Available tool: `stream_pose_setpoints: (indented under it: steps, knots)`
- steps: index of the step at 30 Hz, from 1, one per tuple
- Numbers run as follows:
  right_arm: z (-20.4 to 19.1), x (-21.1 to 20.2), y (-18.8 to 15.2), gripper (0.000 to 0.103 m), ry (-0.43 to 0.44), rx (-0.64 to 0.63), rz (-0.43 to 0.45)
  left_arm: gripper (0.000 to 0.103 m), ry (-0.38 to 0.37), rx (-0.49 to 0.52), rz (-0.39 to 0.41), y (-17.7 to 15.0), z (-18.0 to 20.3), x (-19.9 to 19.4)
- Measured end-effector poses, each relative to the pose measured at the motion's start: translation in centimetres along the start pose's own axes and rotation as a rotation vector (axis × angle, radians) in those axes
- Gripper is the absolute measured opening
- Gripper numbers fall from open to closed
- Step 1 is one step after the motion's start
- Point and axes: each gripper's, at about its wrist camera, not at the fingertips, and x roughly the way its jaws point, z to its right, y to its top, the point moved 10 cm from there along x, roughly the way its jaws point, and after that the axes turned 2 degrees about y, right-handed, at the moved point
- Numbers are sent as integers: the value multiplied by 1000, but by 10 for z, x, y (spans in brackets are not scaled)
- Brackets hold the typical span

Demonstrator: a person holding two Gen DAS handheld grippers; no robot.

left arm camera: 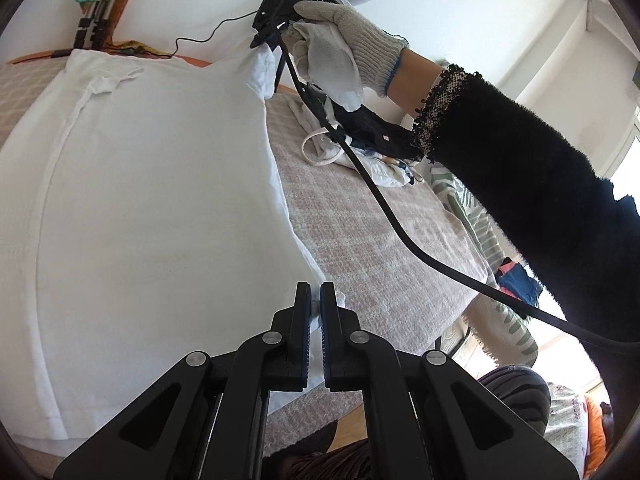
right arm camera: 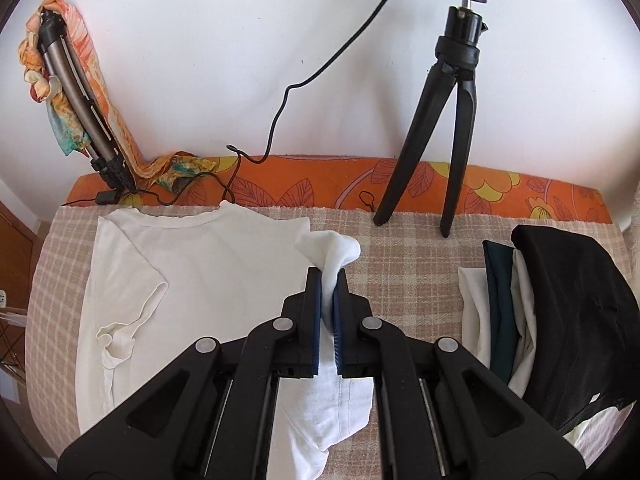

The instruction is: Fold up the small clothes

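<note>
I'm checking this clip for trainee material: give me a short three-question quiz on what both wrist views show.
1. True or false: the right gripper is shut on cloth of the white T-shirt.
2. What does the left gripper pinch? A) the black cable B) the T-shirt's edge C) nothing
3. Which dark garment tops the clothes pile on the right of the right wrist view?

Key: 1 true; 2 B; 3 the black garment.
</note>
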Motion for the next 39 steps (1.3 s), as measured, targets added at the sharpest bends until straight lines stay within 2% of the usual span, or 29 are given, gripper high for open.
stream_pose_setpoints:
  steps: [7,13,19,23,26,27,28,29,31,35,39]
  knots:
    - [-68,-1,5,6,-60,-119,-5,3,12,-65,23,-7,-34,-26]
    - [-132,23,-10,6,-82,-221,-39,3,36,-102,20,-17,-60,-34]
    - [-168,43,-17,6,-95,-246,-59,3,29,-123,18,-19,-67,-40]
    - [-181,52,-16,6,-76,-238,-65,3,39,-133,19,-20,-74,-43]
    - [-194,59,-22,6,17,-223,-105,3,21,-148,-3,-23,-76,-44]
    - [-195,59,-23,9,26,-221,-111,3,20,-150,-13,-24,-76,-44]
    - [-194,56,-23,20,15,-223,-102,4,23,-153,-27,-25,-76,-44]
    - [-192,50,-22,41,3,-223,-85,7,16,-154,-39,-26,-76,-44]
    - [-187,32,-17,57,24,-216,-46,9,-6,-158,-32,-26,-73,-49]
    - [-168,-22,-17,57,110,-197,11,9,-5,-122,-31,-24,-67,-58]
    - [-154,-48,-55,57,122,-265,-31,13,-2,-143,-58,-25,-68,-49]
